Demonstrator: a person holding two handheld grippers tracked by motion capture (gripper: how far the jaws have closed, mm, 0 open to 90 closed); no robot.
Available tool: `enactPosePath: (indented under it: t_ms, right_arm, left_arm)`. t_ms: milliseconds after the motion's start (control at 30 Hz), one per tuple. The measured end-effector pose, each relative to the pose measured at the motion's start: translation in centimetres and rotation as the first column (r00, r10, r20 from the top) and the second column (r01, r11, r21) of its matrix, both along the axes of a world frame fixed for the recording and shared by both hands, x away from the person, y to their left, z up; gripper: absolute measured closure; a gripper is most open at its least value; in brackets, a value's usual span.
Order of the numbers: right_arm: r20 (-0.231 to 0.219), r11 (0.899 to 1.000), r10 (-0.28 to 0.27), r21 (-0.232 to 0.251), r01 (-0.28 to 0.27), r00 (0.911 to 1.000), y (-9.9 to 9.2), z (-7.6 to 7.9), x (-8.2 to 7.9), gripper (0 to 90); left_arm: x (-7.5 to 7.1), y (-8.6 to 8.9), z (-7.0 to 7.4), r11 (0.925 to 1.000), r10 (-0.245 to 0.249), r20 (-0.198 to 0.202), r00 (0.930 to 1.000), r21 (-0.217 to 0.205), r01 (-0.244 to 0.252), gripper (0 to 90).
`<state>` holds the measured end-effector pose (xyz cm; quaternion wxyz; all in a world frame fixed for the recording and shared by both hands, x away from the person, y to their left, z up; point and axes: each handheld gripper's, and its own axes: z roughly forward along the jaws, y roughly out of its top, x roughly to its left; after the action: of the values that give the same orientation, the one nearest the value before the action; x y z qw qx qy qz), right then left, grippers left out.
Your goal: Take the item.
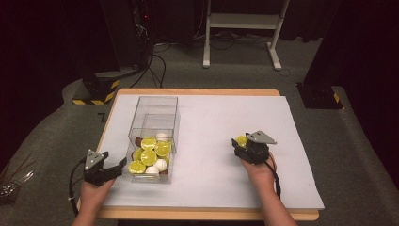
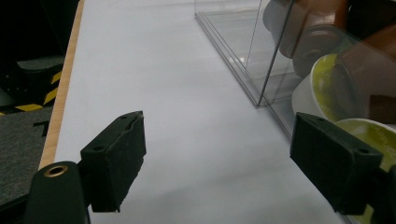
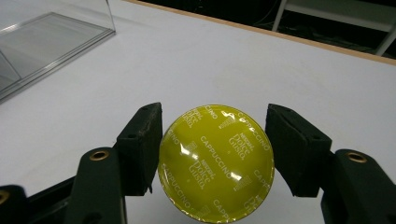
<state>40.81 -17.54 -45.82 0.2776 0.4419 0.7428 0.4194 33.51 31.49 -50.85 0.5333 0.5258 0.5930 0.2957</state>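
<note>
It looked like a lab or test room rather than a home. A small wooden table (image 1: 197,92) stood under a white sheet (image 1: 221,136), alone on grey carpet (image 1: 357,155) in a dark, unlit surround. Beyond its far edge, black cables (image 1: 157,63) ran across the floor to dark equipment, and a white metal stand (image 1: 244,23) stood behind. Black bases with yellow-and-black hazard stripes (image 1: 96,92) sat off the far left and far right corners.
</note>
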Motion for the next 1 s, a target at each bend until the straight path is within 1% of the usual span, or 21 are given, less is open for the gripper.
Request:
enactPosePath:
  t_ms: [67, 100, 133, 233, 267, 333, 367, 467, 600, 633, 700, 800, 867, 1000]
  right_arm:
    - [-0.003, 1.0, -0.003, 0.0, 0.003, 1.0, -0.1, -0.1, 0.1, 38.4]
    - [-0.005, 1.0, -0.018, -0.006, 0.018, 0.9998, -0.3, -0.2, 0.4, 38.4]
    - [-0.003, 1.0, -0.019, -0.009, 0.019, 0.9998, -0.4, -0.3, 0.5, 38.4]
    - [-0.011, 0.999, -0.031, -0.01, 0.031, 0.9995, -0.6, -0.5, 0.8, 38.4]
    - [-0.021, 0.999, -0.044, -0.015, 0.043, 0.9988, -0.7, -0.7, 1.2, 38.4]
    - [-0.026, 0.999, -0.049, -0.023, 0.049, 0.9985, -0.8, -0.9, 1.5, 38.4]
    - [-0.03, 0.998, -0.054, -0.025, 0.053, 0.9981, -0.8, -1.0, 1.6, 38.4]
    - [-0.036, 0.997, -0.065, -0.032, 0.064, 0.9972, -0.9, -1.2, 2.0, 38.4]
    - [-0.042, 0.997, -0.07, -0.039, 0.068, 0.9967, -1.0, -1.5, 2.3, 38.3]
    - [-0.053, 0.996, -0.077, -0.044, 0.075, 0.9956, -0.9, -1.7, 2.5, 38.4]
    - [-0.057, 0.996, -0.078, -0.047, 0.075, 0.9953, -0.9, -1.9, 2.7, 38.3]
    - [-0.068, 0.996, -0.082, -0.039, 0.079, 0.9943, -0.8, -2.0, 2.7, 38.3]
    - [-0.068, 0.997, -0.075, -0.038, 0.072, 0.9948, -0.7, -2.1, 2.8, 38.3]
    - [-0.078, 0.996, -0.076, -0.043, 0.073, 0.994, -0.6, -2.3, 2.9, 38.2]
  left_arm:
    - [0.0, 0.0, 0.0, 1.0, 0.0, 0.0, 1.0, 0.0, 0.0, 18.7]
    - [0.0, 0.1, 0.0, 1.0, -0.004, -0.003, 1.0, 0.007, 0.004, 18.7]
    - [0.0, 0.1, 0.0, 1.0, -0.004, -0.003, 1.0, 0.007, 0.004, 18.7]
    - [0.0, 0.0, 0.0, 1.0, -0.002, 0.0, 1.0, 0.0, 0.002, 18.7]
    - [0.0, 0.0, 0.0, 1.0, -0.001, -0.001, 1.0, -0.002, 0.001, 18.7]
    - [0.0, 0.1, 0.0, 1.0, -0.007, -0.004, 1.0, 0.005, 0.007, 18.6]
    - [0.0, 0.0, 0.0, 1.0, -0.005, -0.003, 1.0, 0.001, 0.005, 18.7]
    - [0.0, 0.1, 0.0, 1.0, -0.008, -0.003, 1.0, 0.004, 0.008, 18.6]
    - [0.0, 0.1, 0.0, 0.9999, -0.01, -0.003, 0.9999, 0.004, 0.01, 18.6]
    - [0.0, 0.1, 0.0, 0.9999, -0.01, -0.003, 0.9999, 0.004, 0.01, 18.7]
    - [0.0, 0.1, 0.0, 0.9999, -0.012, -0.004, 0.9999, 0.005, 0.012, 18.7]
    - [0.0, 0.1, 0.0, 0.9999, -0.011, -0.003, 0.9999, 0.004, 0.011, 18.7]
    - [0.0, 0.1, 0.0, 0.9999, -0.011, -0.003, 0.9999, 0.004, 0.011, 18.7]
    - [0.0, 0.1, 0.0, 0.9999, -0.013, -0.004, 0.9999, 0.004, 0.013, 18.7]
